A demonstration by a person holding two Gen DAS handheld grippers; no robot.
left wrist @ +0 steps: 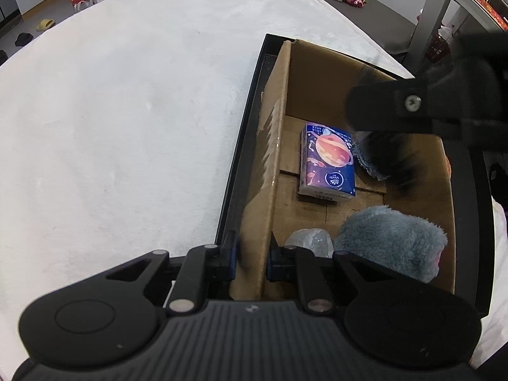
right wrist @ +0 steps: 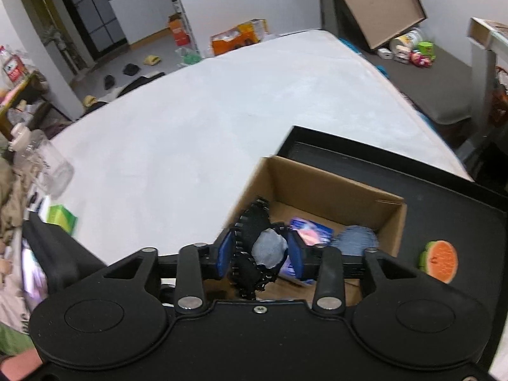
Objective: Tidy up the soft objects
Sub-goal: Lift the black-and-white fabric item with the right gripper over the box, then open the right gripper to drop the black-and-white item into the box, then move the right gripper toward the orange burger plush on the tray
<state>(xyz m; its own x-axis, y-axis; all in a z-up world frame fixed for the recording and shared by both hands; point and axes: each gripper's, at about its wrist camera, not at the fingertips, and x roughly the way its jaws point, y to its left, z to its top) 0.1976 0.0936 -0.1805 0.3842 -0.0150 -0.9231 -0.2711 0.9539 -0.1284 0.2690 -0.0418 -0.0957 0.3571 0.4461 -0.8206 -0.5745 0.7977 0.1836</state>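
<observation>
A: Surface and room?
B: A white plush-covered surface (left wrist: 127, 101) is seen; a black tray (right wrist: 444, 209) is laid on it, with cluttered floor beyond.

A: Tongs?
B: The left gripper (left wrist: 250, 262) is closed on the brown cardboard box (left wrist: 317, 73) wall. The right gripper (right wrist: 260, 254) is clamped on a black frilled fabric bundle (right wrist: 250, 222).

A: Position?
B: The bundle is held over the box, above a purple tissue pack (left wrist: 327, 165) and grey-blue fluffy cloth (left wrist: 390, 238).

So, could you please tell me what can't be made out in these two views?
- Left wrist view: the right hand-held gripper is motion-blurred and hides the blue cloth behind it.
- Right wrist view: the black frilly item it grips is blurred and unidentifiable.
- Plush toy: near end cut off.
</observation>
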